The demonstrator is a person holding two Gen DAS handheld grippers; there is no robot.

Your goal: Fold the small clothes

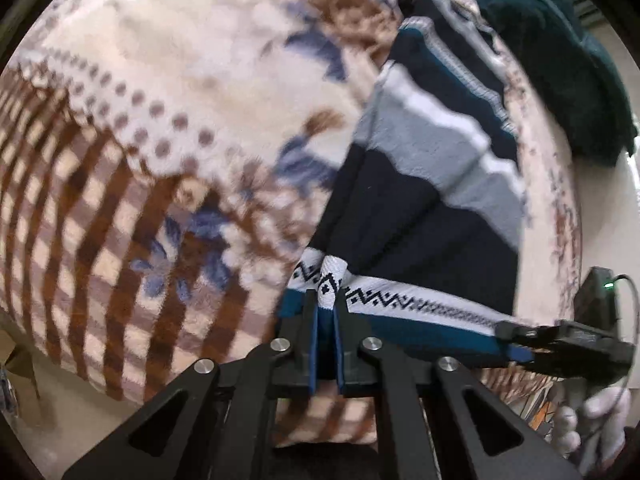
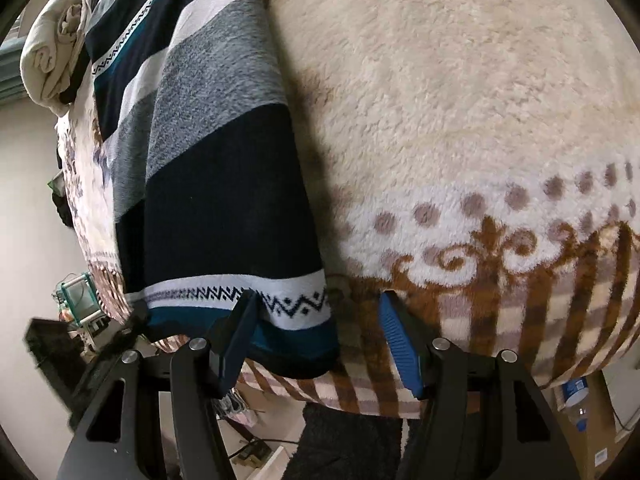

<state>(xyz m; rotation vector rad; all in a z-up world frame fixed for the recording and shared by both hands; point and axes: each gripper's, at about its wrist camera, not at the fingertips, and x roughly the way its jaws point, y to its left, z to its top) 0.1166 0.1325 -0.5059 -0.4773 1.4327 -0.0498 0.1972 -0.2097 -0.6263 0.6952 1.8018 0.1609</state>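
A small knit garment (image 1: 424,208) with navy, grey, white and teal stripes lies flat on a fleece blanket (image 1: 168,80). My left gripper (image 1: 325,300) is shut on a pinched-up fold of its white zigzag hem (image 1: 328,276). The hem runs right to my right gripper (image 1: 520,340). In the right wrist view the right gripper (image 2: 320,316) is open over the near corner of the garment (image 2: 224,184). Its left finger (image 2: 240,328) lies over the zigzag hem (image 2: 288,300), and its right finger (image 2: 400,340) is beside the cloth, on the blanket (image 2: 460,100).
The blanket has a brown plaid border (image 2: 540,320) at the near edge. A rolled cream cloth (image 2: 48,48) lies at the garment's far end. A dark teal cloth (image 1: 560,52) and a black device with a green light (image 1: 596,292) sit nearby. A gloved hand (image 1: 580,420) holds the right gripper.
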